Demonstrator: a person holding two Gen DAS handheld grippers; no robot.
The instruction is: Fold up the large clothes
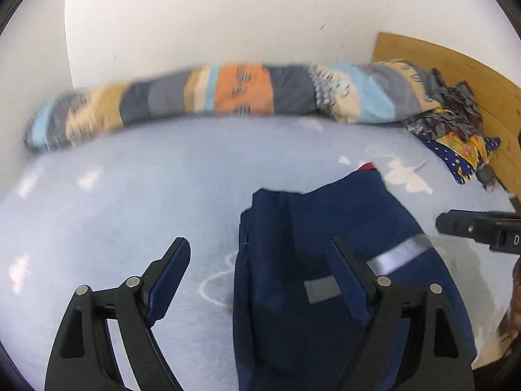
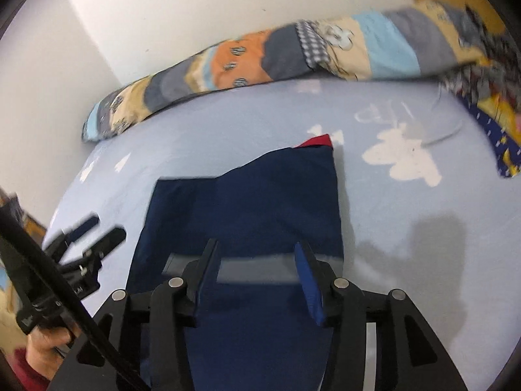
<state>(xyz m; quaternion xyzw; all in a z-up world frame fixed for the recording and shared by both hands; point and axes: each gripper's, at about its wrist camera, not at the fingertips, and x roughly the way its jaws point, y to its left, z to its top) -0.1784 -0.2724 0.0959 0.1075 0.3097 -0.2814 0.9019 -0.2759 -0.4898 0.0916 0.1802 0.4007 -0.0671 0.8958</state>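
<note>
A folded navy garment [image 1: 325, 228] with a grey reflective stripe [image 1: 397, 255] lies flat on the light blue bed sheet [image 1: 130, 202]; a red bit shows at its far corner. My left gripper [image 1: 259, 247] hovers over the garment's left edge, jaws wide apart and holding nothing. In the right wrist view the same navy garment [image 2: 260, 195] spreads under my right gripper [image 2: 257, 246], which is open with the grey stripe [image 2: 257, 268] visible between its fingers and no cloth pinched. The left gripper [image 2: 102, 228] appears at that view's left, beside the garment.
A rolled patchwork quilt [image 1: 228, 94] runs along the white wall at the bed's far side. Patterned cloths [image 1: 456, 133] are piled by a wooden headboard [image 1: 472, 75] at the right. A hand in a red sleeve [image 2: 35, 355] holds the left gripper's handle.
</note>
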